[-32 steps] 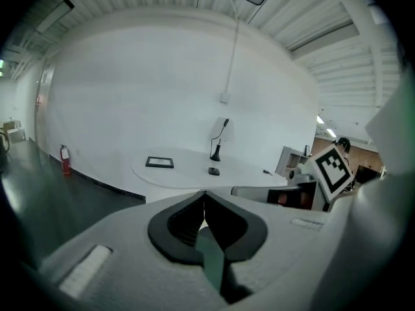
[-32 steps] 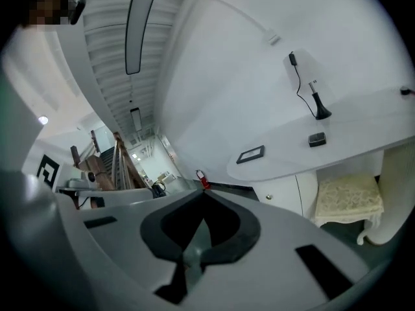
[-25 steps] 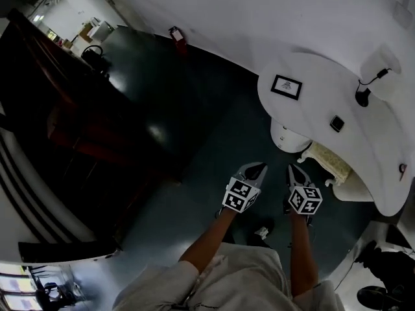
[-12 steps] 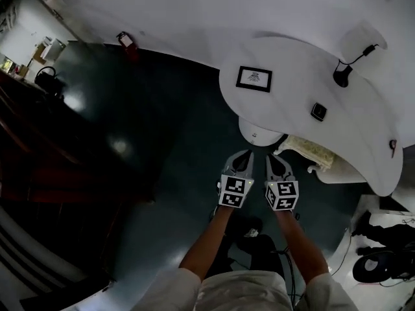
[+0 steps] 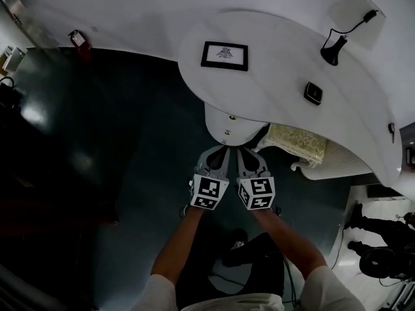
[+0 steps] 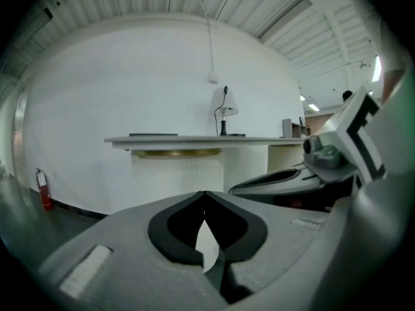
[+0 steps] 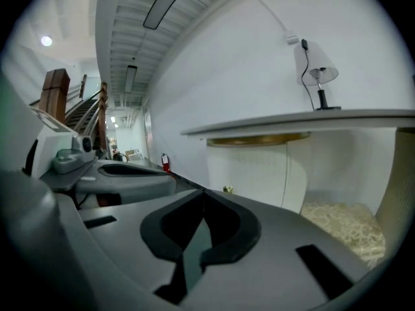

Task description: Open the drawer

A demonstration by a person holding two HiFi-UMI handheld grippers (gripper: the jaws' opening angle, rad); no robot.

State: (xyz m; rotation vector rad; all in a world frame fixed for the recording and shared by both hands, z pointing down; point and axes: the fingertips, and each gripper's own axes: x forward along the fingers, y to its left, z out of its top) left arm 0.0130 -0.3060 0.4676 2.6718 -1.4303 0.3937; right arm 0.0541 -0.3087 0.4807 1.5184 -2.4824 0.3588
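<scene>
A rounded white drawer unit (image 5: pixel 230 125) stands under the curved white tabletop (image 5: pixel 279 76), with two small knobs (image 5: pixel 225 133) on its front. In the head view my left gripper (image 5: pixel 218 151) and right gripper (image 5: pixel 245 153) are side by side, pointing at the unit just short of its front. Both are shut with nothing between the jaws. The left gripper view has the left gripper (image 6: pixel 205 193) aimed at the ribbed white front (image 6: pixel 178 177) below a gold rim. Past the right gripper (image 7: pixel 203 192) in the right gripper view, one knob (image 7: pixel 227 189) is just beyond the tips.
On the tabletop lie a framed picture (image 5: pixel 224 55), a small dark box (image 5: pixel 313 93) and a black lamp (image 5: pixel 332 49). A cream upholstered seat (image 5: pixel 295 144) sits right of the unit. A red fire extinguisher (image 5: pixel 82 44) stands by the wall. The floor (image 5: pixel 130 161) is dark.
Both grippers have dropped lower, drawn together side by side, and come close to the drawer unit's front. Both stayed shut.
</scene>
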